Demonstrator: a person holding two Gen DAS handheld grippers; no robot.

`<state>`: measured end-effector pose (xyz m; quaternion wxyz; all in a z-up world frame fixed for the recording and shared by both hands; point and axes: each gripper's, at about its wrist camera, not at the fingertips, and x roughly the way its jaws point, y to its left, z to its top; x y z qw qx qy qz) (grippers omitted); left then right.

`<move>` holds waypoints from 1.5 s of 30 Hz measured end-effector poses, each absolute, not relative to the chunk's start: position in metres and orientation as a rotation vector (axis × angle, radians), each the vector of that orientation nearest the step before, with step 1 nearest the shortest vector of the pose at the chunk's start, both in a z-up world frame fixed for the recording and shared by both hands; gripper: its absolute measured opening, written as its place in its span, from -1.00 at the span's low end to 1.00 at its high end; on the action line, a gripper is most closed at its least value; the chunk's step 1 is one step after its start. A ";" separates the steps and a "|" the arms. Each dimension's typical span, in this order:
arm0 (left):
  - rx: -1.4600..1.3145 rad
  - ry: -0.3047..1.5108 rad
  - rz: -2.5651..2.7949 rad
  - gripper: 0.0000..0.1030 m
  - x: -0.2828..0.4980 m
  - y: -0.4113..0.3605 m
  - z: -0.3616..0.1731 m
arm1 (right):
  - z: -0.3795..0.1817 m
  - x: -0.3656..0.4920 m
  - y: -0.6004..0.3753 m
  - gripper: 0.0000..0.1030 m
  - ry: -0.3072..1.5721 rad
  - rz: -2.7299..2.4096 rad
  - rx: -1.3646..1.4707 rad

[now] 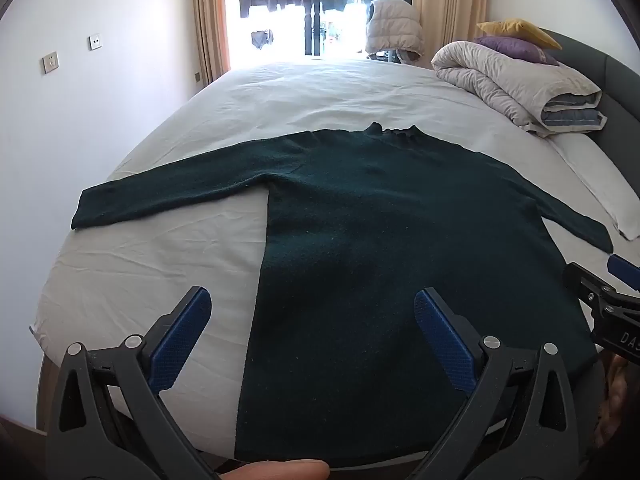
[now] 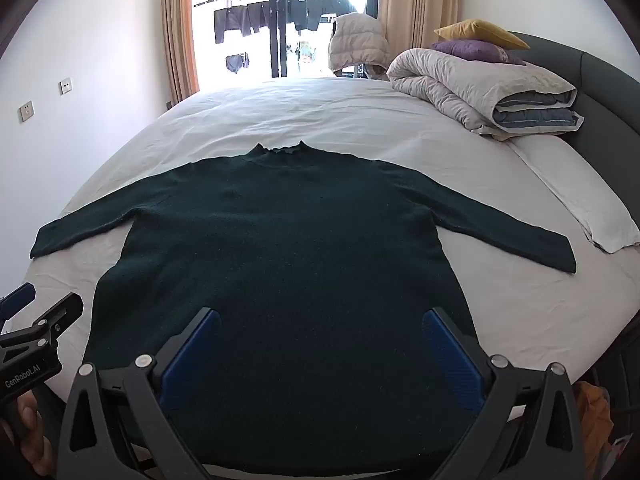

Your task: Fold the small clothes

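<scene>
A dark green sweater (image 1: 380,240) lies flat on the white bed sheet (image 1: 320,92), collar away from me, both sleeves spread sideways. It also shows in the right wrist view (image 2: 296,264). My left gripper (image 1: 312,304) is open and empty, hovering above the sweater's left hem edge. My right gripper (image 2: 322,320) is open and empty above the middle of the hem. The right gripper shows at the right edge of the left wrist view (image 1: 600,296); the left gripper shows at the left edge of the right wrist view (image 2: 36,320).
A folded grey duvet (image 2: 484,88) with purple and yellow pillows (image 2: 476,40) sits at the bed's far right by the dark headboard (image 2: 600,92). A white pillow (image 2: 580,196) lies right of the sweater. A balcony door (image 2: 288,20) is behind the bed.
</scene>
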<state>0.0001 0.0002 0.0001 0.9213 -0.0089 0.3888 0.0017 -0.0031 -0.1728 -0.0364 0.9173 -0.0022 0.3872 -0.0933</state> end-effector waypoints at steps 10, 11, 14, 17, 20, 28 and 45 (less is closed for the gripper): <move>-0.010 0.792 0.007 1.00 -0.001 0.000 0.001 | -0.038 0.000 -0.171 1.00 0.801 -0.193 -0.020; -0.009 0.793 0.006 1.00 -0.001 -0.001 0.001 | -0.037 -0.001 -0.171 1.00 0.800 -0.192 -0.020; -0.009 0.793 0.008 1.00 0.000 0.000 0.001 | -0.037 0.000 -0.171 1.00 0.801 -0.192 -0.021; -0.010 0.793 0.008 1.00 0.000 0.000 0.000 | -0.038 -0.001 -0.172 1.00 0.802 -0.190 -0.023; -0.009 0.795 0.007 1.00 0.000 0.000 0.000 | -0.037 -0.003 -0.173 1.00 0.803 -0.190 -0.025; -0.009 0.793 0.008 1.00 -0.002 0.002 0.001 | -0.041 -0.004 -0.171 1.00 0.810 -0.192 -0.032; -0.006 0.792 0.009 1.00 -0.003 0.005 0.000 | -0.044 -0.003 -0.172 1.00 0.819 -0.192 -0.035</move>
